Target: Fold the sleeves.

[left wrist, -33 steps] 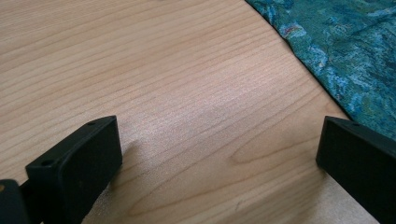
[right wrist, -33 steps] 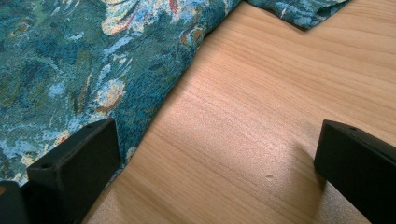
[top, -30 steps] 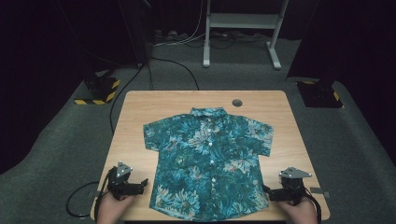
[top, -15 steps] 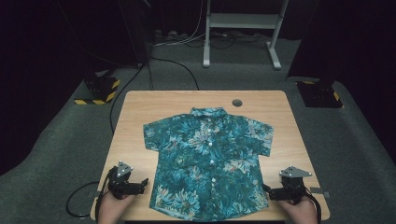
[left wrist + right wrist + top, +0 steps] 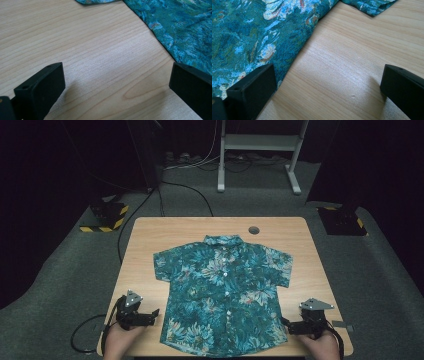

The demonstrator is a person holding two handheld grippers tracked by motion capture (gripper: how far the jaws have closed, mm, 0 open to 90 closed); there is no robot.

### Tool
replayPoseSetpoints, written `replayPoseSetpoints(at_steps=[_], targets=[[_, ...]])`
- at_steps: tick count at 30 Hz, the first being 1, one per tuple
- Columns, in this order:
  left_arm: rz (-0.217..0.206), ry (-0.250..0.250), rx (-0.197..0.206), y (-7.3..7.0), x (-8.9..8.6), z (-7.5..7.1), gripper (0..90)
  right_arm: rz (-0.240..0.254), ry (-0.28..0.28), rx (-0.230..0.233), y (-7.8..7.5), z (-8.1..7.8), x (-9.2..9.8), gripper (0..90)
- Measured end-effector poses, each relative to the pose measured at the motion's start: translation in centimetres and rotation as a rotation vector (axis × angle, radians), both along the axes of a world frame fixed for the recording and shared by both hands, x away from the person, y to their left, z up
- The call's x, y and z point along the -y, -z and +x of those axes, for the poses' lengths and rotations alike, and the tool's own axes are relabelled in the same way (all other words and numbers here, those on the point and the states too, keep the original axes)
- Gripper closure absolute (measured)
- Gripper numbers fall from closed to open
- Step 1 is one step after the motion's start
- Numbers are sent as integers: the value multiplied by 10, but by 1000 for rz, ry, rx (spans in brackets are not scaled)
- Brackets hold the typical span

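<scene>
Shirt (image 5: pixel 224 292) spread flat, buttons up, collar far, long axis running away down mid-table (image 5: pixel 150 232). Left gripper (image 5: pixel 150 316) just outside its near-left hem, jaws wide, holding nothing; right gripper (image 5: pixel 285 326) likewise at near-right hem, equally near. Near hem edge cut off; cloth contact unclear.

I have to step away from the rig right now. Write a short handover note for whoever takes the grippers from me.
Left gripper: open, holding nothing, low over bare wood just off the shirt's side edge near the hem.
Right gripper: open, holding nothing, at the opposite side edge near the hem; in its own view one jaw sits at the cloth's border.
Shirt: spread flat on the table, front up, buttoned, collar at the far end, both sleeves out.
Done: shirt laid out, grippers placed either side.
Left: nothing gripped or folded yet; probably take the lower side edges first.
</scene>
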State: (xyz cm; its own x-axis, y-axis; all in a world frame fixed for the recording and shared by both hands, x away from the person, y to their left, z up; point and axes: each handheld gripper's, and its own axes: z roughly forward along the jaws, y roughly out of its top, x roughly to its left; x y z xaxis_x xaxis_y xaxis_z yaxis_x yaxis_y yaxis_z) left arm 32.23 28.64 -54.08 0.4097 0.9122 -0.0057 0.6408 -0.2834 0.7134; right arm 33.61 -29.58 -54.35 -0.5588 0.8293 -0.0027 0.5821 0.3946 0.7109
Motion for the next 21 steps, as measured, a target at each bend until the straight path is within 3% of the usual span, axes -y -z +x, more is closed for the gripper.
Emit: replayPoseSetpoints(at_steps=[21], targets=[[2, 7, 0, -14, 3, 22, 7, 0, 1, 0, 0, 0, 0, 0]])
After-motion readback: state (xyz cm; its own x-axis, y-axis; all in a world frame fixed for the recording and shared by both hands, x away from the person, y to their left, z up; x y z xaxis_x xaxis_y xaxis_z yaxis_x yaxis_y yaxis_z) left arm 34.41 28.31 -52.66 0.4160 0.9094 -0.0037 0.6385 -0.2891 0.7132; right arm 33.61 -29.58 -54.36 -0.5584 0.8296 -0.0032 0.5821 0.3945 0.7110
